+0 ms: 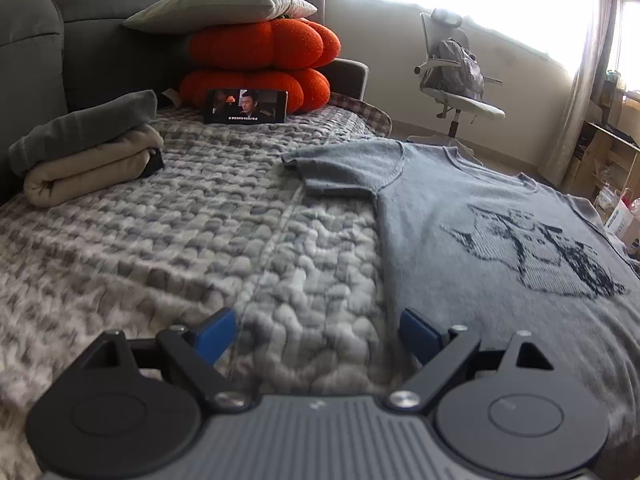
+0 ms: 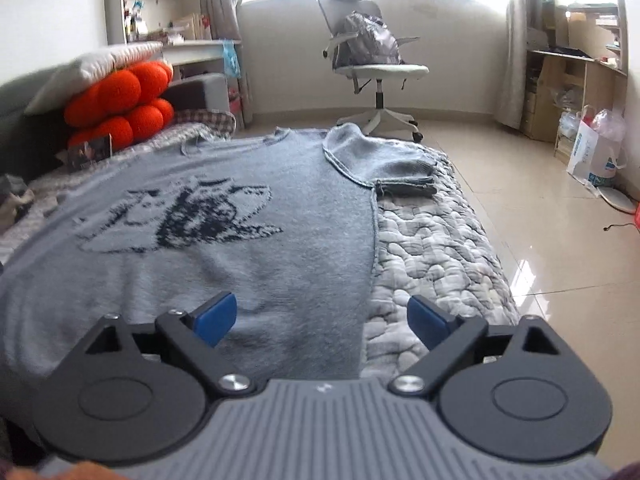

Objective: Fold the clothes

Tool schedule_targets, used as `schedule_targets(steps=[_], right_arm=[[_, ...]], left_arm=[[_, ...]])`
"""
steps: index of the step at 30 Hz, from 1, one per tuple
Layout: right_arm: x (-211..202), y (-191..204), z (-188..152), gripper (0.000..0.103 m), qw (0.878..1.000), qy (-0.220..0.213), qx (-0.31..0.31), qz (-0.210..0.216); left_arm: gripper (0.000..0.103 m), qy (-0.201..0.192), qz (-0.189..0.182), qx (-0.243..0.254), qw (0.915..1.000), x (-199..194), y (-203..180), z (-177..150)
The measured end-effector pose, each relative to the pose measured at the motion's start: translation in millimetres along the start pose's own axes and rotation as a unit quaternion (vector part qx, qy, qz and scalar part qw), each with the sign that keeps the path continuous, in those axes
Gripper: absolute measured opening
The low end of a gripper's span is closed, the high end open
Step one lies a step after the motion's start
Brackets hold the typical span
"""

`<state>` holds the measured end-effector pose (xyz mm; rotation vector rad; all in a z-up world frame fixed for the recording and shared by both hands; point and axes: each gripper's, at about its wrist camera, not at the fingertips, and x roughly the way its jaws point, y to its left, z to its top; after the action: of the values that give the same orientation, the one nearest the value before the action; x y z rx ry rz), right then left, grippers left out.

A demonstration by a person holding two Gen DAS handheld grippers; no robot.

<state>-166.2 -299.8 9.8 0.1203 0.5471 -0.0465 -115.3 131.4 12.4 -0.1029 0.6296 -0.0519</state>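
A grey-blue knitted T-shirt with a dark cat print lies spread flat on the quilted blanket, collar away from me. My left gripper hovers open over the shirt's left side edge near the hem, one blue pad over the blanket, the other over the shirt. In the right wrist view the same T-shirt fills the middle. My right gripper is open above the shirt's right side edge near the hem, nothing between its pads. The right sleeve lies spread out.
Folded grey and beige clothes are stacked at the back left by the sofa. A phone playing video leans on orange cushions. An office chair stands on the tiled floor beyond; the blanket's right edge drops to the floor.
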Motion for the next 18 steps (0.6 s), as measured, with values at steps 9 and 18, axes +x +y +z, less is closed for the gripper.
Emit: schedule_targets(steps=[9, 18], right_arm=[[-15.3, 14.7, -6.2, 0.071, 1.000, 0.001, -0.003, 0.006], [-43.0, 11.3, -25.3, 0.064, 1.000, 0.001, 0.006, 0.004]], left_arm=[[0.090, 0.008, 0.016, -0.018, 0.9997, -22.5, 6.8, -18.1], [0.089, 0.054, 0.008, -0.038, 0.9978, -48.6, 22.0, -43.2]])
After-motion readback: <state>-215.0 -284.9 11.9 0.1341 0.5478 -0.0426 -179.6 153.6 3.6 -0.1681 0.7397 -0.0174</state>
